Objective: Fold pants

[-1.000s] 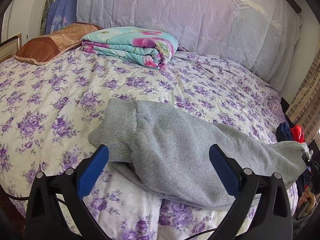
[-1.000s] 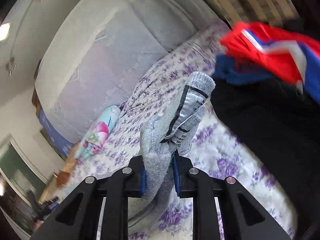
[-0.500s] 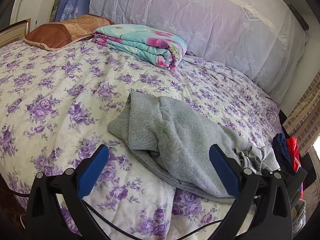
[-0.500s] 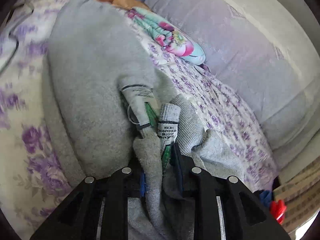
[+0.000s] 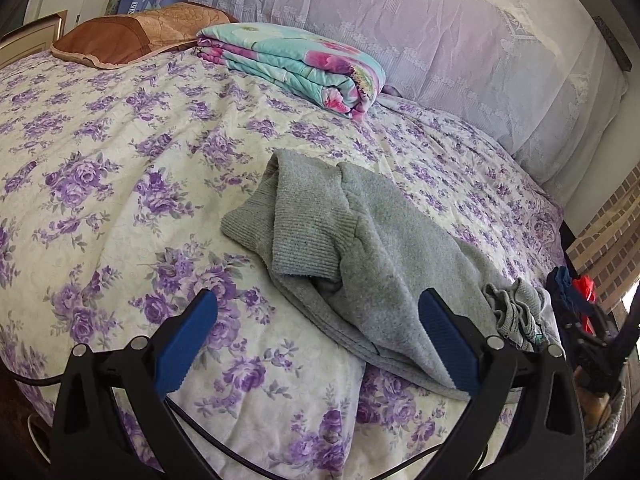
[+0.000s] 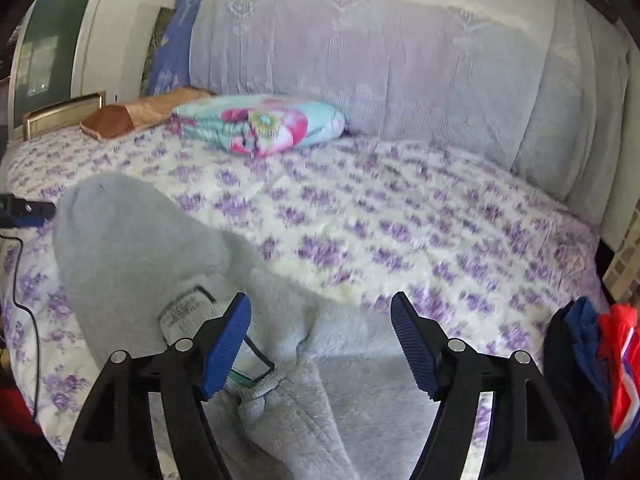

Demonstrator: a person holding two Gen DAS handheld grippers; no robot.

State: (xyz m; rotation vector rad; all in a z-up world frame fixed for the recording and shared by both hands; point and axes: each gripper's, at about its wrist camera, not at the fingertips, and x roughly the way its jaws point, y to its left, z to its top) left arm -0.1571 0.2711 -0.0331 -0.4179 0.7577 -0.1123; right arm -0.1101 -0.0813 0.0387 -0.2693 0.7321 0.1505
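Grey fleece pants [image 5: 360, 248] lie folded over on the bed with the purple-flowered sheet [image 5: 100, 168], ribbed cuffs toward the left, the other end bunched at the right. My left gripper [image 5: 316, 328] hovers open just in front of the pants, touching nothing. In the right wrist view the pants [image 6: 132, 248] lie below, their inside label [image 6: 184, 308] showing beside the left finger. My right gripper [image 6: 320, 340] is opening above the cloth, and its pads press on nothing.
A folded turquoise and pink floral quilt [image 5: 296, 64] and a brown pillow [image 5: 132, 36] lie at the head of the bed before a lilac covered headboard [image 5: 440, 48]. Red and blue clothes [image 6: 600, 360] hang at the bed's right edge. A black cable [image 6: 24, 280] runs along the left.
My right gripper carried the pants' end across onto the rest of the pants, rolled level and let go, its jaws now wide apart. The left gripper barely moved and stayed open.
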